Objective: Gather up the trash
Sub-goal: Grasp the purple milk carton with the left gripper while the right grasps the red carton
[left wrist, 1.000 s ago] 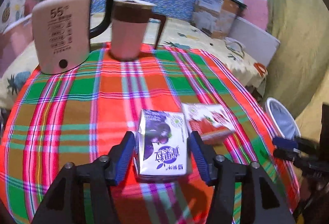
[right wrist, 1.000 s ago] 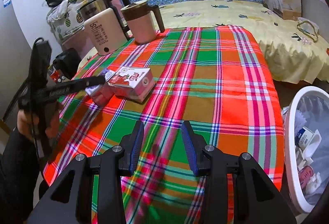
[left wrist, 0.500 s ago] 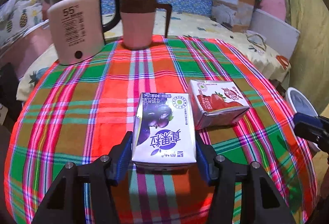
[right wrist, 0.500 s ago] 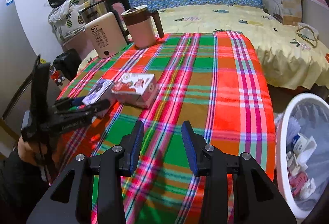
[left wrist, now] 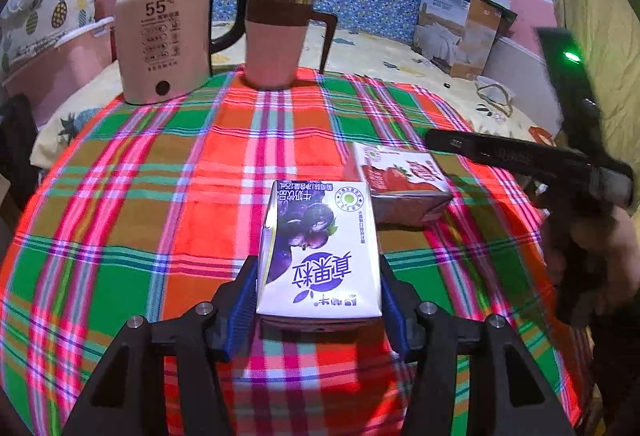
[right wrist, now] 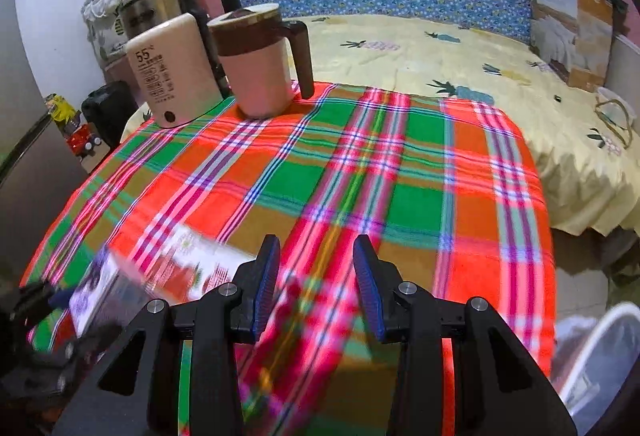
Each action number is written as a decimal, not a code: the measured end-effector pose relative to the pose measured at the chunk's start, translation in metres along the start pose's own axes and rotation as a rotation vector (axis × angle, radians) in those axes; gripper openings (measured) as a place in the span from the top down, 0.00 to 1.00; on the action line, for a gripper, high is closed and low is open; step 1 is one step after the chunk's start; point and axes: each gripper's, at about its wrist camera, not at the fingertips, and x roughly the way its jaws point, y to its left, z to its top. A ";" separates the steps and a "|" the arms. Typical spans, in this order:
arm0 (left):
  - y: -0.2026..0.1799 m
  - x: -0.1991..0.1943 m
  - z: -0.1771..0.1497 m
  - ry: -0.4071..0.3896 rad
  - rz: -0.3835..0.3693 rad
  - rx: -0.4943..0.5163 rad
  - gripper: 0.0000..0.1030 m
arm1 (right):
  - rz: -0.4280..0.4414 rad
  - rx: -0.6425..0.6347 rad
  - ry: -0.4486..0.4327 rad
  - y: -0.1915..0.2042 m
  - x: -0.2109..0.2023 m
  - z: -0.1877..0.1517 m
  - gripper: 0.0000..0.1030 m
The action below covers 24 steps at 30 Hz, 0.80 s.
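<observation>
A purple-and-white drink carton (left wrist: 320,252) lies flat on the plaid tablecloth (left wrist: 160,196). My left gripper (left wrist: 318,300) is open around it, its blue pads close along both long sides; no squeeze shows. A red strawberry carton (left wrist: 400,180) lies just behind and to the right of it. My right gripper (right wrist: 316,284) hovers open over the cloth with nothing between its fingers. In that blurred view the red carton (right wrist: 192,268) is just to its left, and the purple carton (right wrist: 92,288) is farther left. In the left wrist view the right gripper (left wrist: 440,138) reaches in from the right above the red carton, held by a hand (left wrist: 600,248).
A pink kettle (left wrist: 164,40) and a pink lidded mug (left wrist: 276,40) stand at the table's far edge. A white trash bin (right wrist: 592,348) with rubbish stands off the table's right side. A bed with a yellow cover (right wrist: 440,60) lies behind, with a cardboard box (left wrist: 460,24) on it.
My left gripper slid forward, so the purple carton now lies deep between its fingers. My right gripper swept left across the table toward the red carton, and the bin slipped to its view's edge.
</observation>
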 end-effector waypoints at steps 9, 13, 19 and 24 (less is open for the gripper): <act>0.004 0.010 0.009 -0.003 0.023 -0.036 0.46 | 0.122 -0.050 0.106 0.009 0.000 -0.016 0.61; 0.010 0.006 0.007 -0.014 0.044 -0.050 0.46 | 0.159 -0.101 0.109 0.023 -0.019 -0.035 0.61; 0.027 -0.007 -0.001 -0.033 0.099 -0.074 0.46 | 0.189 -0.029 0.048 0.033 -0.047 -0.044 0.58; 0.041 -0.017 -0.007 -0.039 0.122 -0.096 0.46 | 0.194 -0.010 0.015 0.053 -0.048 -0.042 0.42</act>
